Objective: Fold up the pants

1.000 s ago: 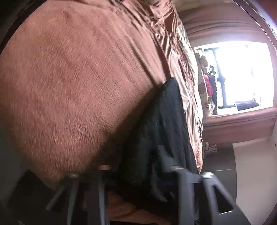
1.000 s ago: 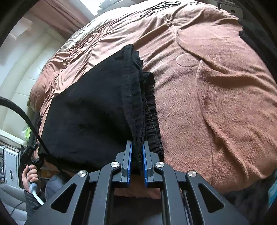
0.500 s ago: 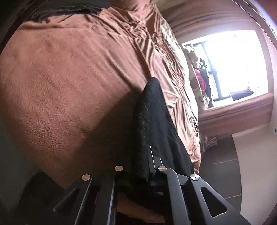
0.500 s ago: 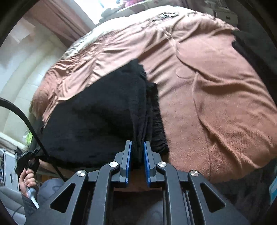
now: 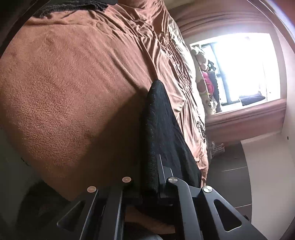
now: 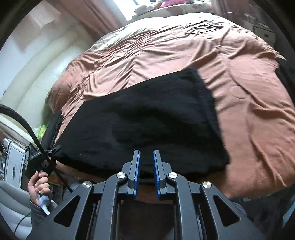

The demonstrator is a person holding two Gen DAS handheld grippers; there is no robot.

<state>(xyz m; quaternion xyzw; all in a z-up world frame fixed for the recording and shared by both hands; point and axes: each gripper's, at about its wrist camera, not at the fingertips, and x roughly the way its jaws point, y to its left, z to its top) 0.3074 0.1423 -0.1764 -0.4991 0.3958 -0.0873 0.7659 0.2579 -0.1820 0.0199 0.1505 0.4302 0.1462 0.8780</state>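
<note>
Black pants hang stretched over a bed covered by a brown blanket. My right gripper is shut on the near edge of the pants, black cloth filling the gap between its blue pads. In the left wrist view my left gripper is shut on another edge of the pants, which run away from it as a narrow dark strip above the blanket. A person's hand holds the left gripper's handle at the far left of the right wrist view.
Another black garment lies at the far side of the bed, also seen at the right edge as dark cloth. A bright window with stuffed toys lies beyond the bed. Dark floor and a padded headboard border it.
The left jaws closed on the pants' edge. The right gripper rose and swung sideways with its edge, so the pants now spread wide between the two grippers.
</note>
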